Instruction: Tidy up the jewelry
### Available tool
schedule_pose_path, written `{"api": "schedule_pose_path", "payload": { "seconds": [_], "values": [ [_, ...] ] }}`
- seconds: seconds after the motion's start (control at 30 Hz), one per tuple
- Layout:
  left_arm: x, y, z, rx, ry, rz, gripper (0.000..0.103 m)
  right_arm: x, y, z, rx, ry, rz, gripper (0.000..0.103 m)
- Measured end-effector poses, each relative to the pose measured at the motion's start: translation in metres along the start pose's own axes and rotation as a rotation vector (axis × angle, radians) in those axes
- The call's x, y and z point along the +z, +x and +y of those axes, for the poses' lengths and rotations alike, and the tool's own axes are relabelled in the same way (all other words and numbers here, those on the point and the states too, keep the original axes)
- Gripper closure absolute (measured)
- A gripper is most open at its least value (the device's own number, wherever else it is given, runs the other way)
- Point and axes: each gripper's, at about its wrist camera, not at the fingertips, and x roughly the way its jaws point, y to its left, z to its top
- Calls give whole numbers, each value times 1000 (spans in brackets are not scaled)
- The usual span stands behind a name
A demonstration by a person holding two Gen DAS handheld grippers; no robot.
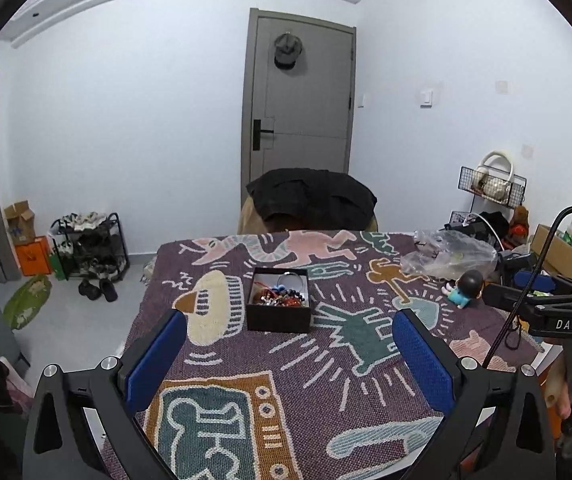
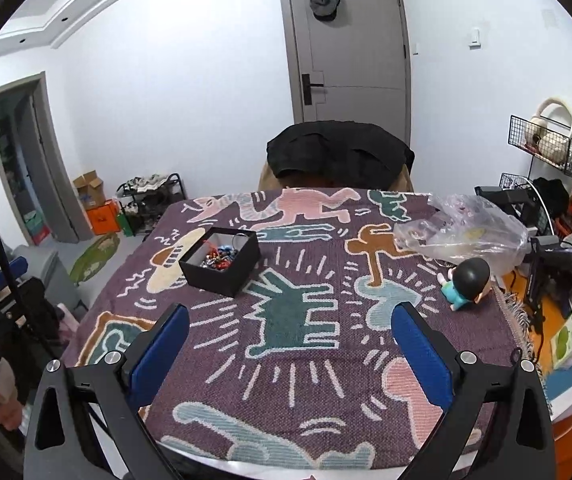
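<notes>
A black open box [image 1: 278,300] stands on the patterned purple cloth [image 1: 326,360] near the table's middle; it also shows in the right wrist view [image 2: 221,261]. Inside lies a tangle of beaded jewelry [image 1: 281,297] in red, blue and silver, also visible from the right [image 2: 218,258]. My left gripper [image 1: 290,344] is open and empty, held above the cloth in front of the box. My right gripper [image 2: 290,332] is open and empty, to the right of the box and nearer the front edge.
A clear plastic bag [image 2: 462,232] and a small doll with a black head [image 2: 466,284] lie at the table's right. A chair draped in black cloth [image 2: 338,156] stands behind the table. Clutter and a wire rack [image 2: 546,140] fill the right side.
</notes>
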Motion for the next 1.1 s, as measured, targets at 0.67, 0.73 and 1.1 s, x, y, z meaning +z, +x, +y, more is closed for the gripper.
{"api": "schedule_pose_path", "payload": {
  "seconds": [0.67, 0.73, 1.1],
  "values": [
    [2, 0, 7, 5, -17, 2, 0, 1, -5, 3, -11, -9, -15, 2],
    [1, 0, 7, 6, -16, 3, 0, 1, -5, 4, -11, -11, -18, 2],
    [2, 0, 7, 6, -18, 3, 0, 2, -5, 4, -13, -13, -17, 2]
  ]
}}
